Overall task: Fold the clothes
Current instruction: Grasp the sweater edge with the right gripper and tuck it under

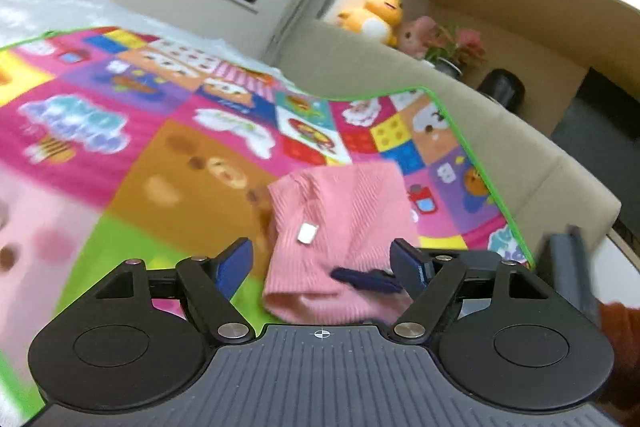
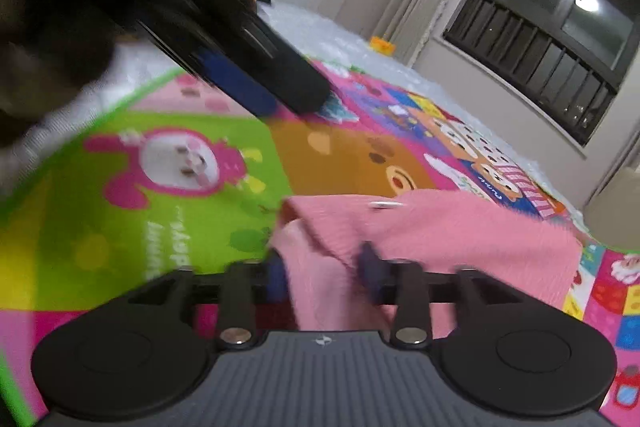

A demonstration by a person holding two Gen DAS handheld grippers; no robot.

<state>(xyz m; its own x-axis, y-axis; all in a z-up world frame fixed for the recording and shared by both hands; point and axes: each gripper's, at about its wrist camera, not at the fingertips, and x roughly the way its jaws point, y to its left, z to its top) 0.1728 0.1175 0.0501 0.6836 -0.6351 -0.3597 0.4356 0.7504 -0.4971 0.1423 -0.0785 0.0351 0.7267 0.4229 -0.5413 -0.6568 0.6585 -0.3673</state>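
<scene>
At the bottom of the left wrist view, the left gripper (image 1: 322, 263) stands spread wide, its blue-padded fingers (image 1: 234, 267) well apart and closed on nothing. Between them lies the near end of a folded pink ribbed sweater (image 1: 344, 215), low and right of centre in the frame, with a small white tag (image 1: 307, 233) on its upper layer. A dark blue finger of the right gripper (image 1: 366, 279) crosses the sweater's lower right part, just beside the left gripper's right finger.

In the right wrist view the right gripper (image 2: 326, 273) sits at the bottom centre, its fingers a middling gap apart with a ridge of the pink sweater (image 2: 460, 235) bunched between them; motion blur keeps me from telling whether the pads actually pinch the cloth. The sweater spreads from there toward the right of the frame. The left gripper (image 2: 224, 47) cuts in, blurred, from the upper left.

Under the sweater lies a colourful cartoon play mat (image 1: 120, 147) with a green border. Beyond it, in the upper right of the left view, a beige sofa back (image 1: 400, 75) carries a yellow duck plush (image 1: 378, 13) and a pink plush (image 1: 416, 35).
</scene>
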